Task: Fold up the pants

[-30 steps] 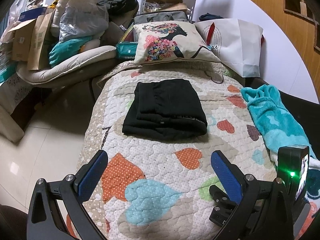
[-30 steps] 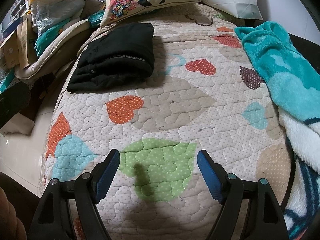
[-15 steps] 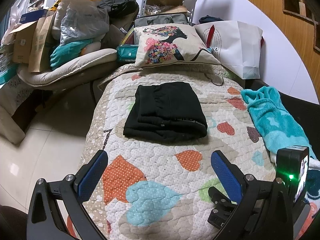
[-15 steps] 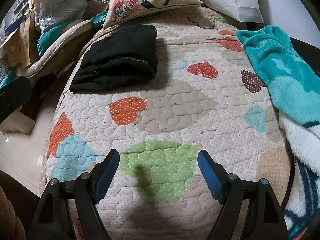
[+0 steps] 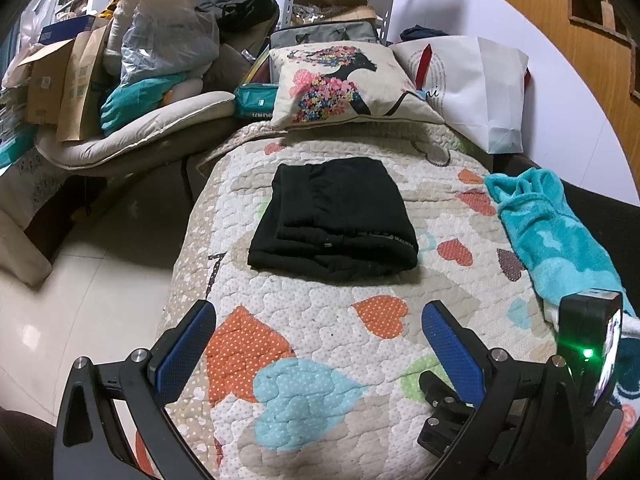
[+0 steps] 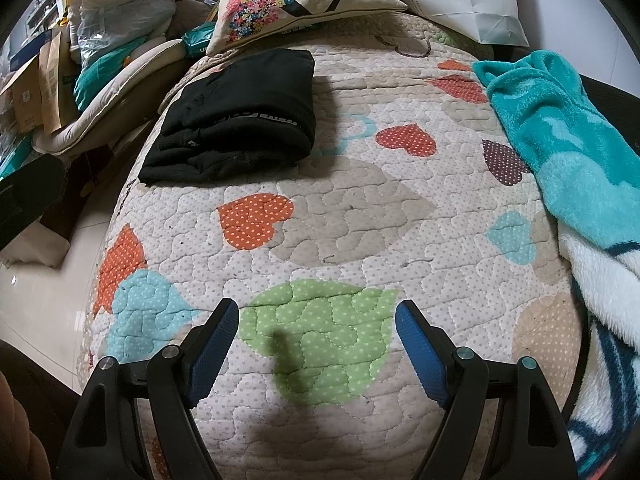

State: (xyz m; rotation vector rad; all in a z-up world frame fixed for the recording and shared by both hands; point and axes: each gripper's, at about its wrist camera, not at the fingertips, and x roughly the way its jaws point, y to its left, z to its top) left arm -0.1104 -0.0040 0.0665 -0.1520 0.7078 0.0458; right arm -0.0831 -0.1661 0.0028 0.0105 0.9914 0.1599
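Cluttered room, with a heart-print quilt (image 5: 320,360) filling most of both views and a floral pillow (image 5: 340,84) at the top centre. The black pants (image 5: 336,216) sit in the middle of the left wrist view, and upper left in the right wrist view (image 6: 240,116), already stacked into a compact, fairly neat rectangle. Looks to me like the folding is basically done, maybe a final tidy left at most. The left gripper (image 5: 320,344) and right gripper (image 6: 316,340) both have their jaws spread wide with nothing between them, well short of the pants. There's a pale strip of lettering along the pants' front fold, but it's too small to read. A teal towel (image 6: 560,120) lies on the right.
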